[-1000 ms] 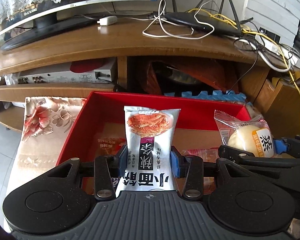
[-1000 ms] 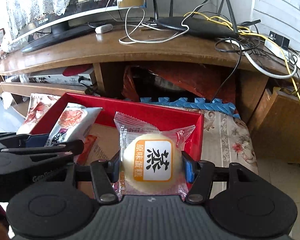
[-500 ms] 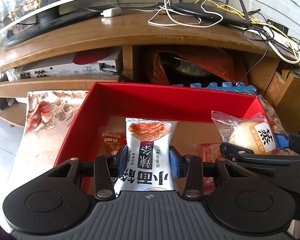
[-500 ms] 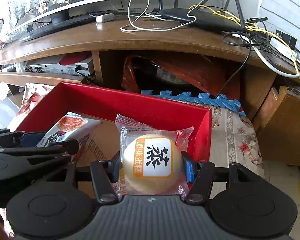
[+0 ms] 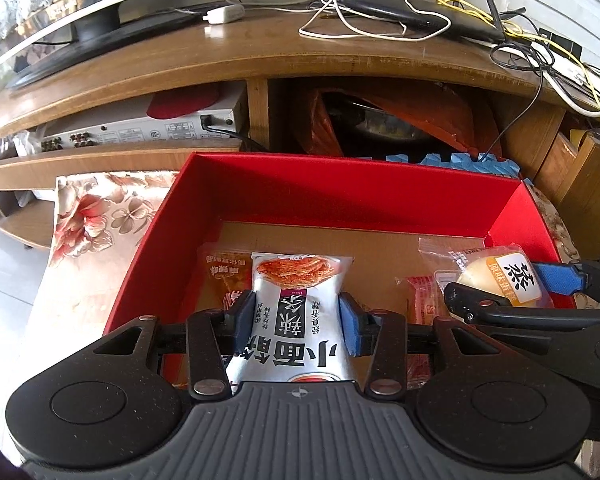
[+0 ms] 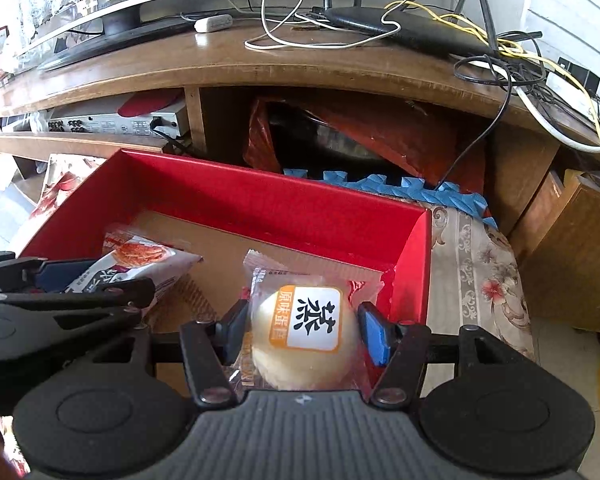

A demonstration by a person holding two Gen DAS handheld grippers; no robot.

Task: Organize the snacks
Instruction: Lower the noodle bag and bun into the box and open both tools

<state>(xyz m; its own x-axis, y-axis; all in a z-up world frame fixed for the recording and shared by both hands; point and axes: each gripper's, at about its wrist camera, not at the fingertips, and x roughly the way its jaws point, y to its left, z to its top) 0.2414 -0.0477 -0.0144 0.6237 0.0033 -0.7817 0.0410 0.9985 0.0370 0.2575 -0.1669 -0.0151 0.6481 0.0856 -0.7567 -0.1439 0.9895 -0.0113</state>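
My left gripper [image 5: 298,320] is shut on a silver noodle-snack packet [image 5: 296,320], held inside the left half of the red box [image 5: 340,196]. My right gripper [image 6: 304,328] is shut on a clear-wrapped round steamed cake [image 6: 304,336], held inside the box's right half near its right wall [image 6: 416,260]. The cake and right gripper also show in the left wrist view [image 5: 500,280]; the silver packet shows in the right wrist view [image 6: 140,264]. An orange packet [image 5: 220,272] and a red packet [image 5: 420,300] lie on the box's cardboard floor.
The box sits on a floral cloth [image 5: 96,216]. Behind it stands a wooden TV stand [image 5: 260,52] with a router and tangled cables [image 5: 420,20], a silver AV unit [image 5: 140,128] on a shelf, and blue foam mat [image 6: 400,188].
Both grippers have moved down and forward into the red box, each still holding its snack. The box now fills more of both views.
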